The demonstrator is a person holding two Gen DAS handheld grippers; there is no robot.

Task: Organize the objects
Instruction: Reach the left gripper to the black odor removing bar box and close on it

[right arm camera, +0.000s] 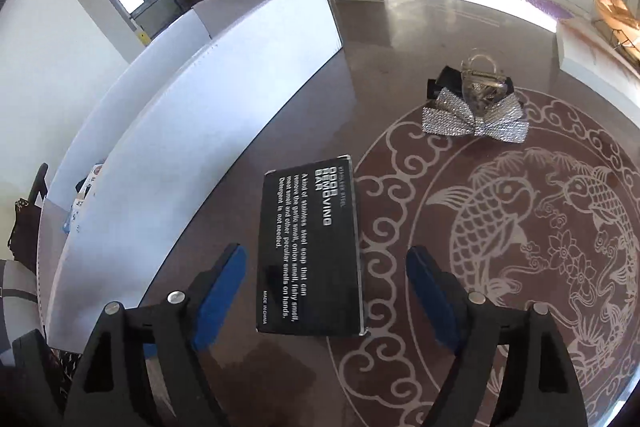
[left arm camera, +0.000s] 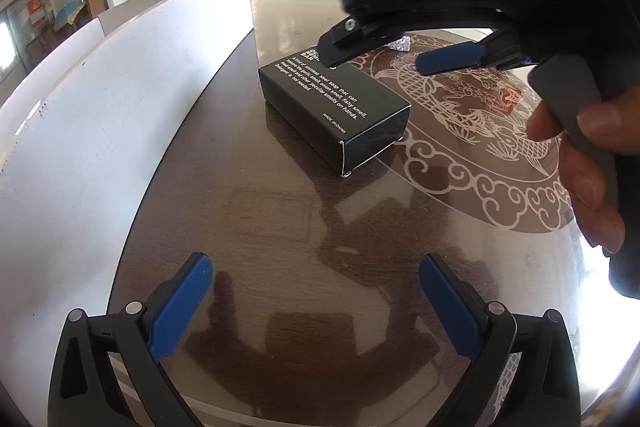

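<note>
Black, matte cardboard with white printed lettering makes up the one box [right arm camera: 310, 251] we see, a flat rectangular carton lying on its broad face on the table [right arm camera: 400, 27], whose dark brown top is glossy enough to mirror shadows and window light. We count one large round pale emblem [right arm camera: 520, 247] on that surface, ringed with curled cloud shapes and holding two scaled fish. The box sits at the emblem's edge, near one long, smooth white bin [right arm camera: 224, 99] with straight walls that runs along the table's side; inside it only a few small items show, too small for us to tell apart. In the right wrist view our right gripper [right arm camera: 326, 291] hangs over the box with its two blue ribbed pads spread wide, one on each long side of the carton and neither touching it, so it holds nothing. From the left wrist view we see the same right gripper [left arm camera: 374, 61] above the box's far end, black plastic with a grey handle wrapped by the right hand [left arm camera: 576, 163]. Our left gripper [left arm camera: 316, 303] is likewise wide apart and holds nothing, its two blue pads above bare tabletop, well apart from the box [left arm camera: 334, 111]. Farther across the table lies one glittering silver bow [right arm camera: 476, 121], studded with tiny stones, with one clear, rounded little object [right arm camera: 478, 83] just behind it and a black piece beneath; what those two are we cannot tell.
</note>
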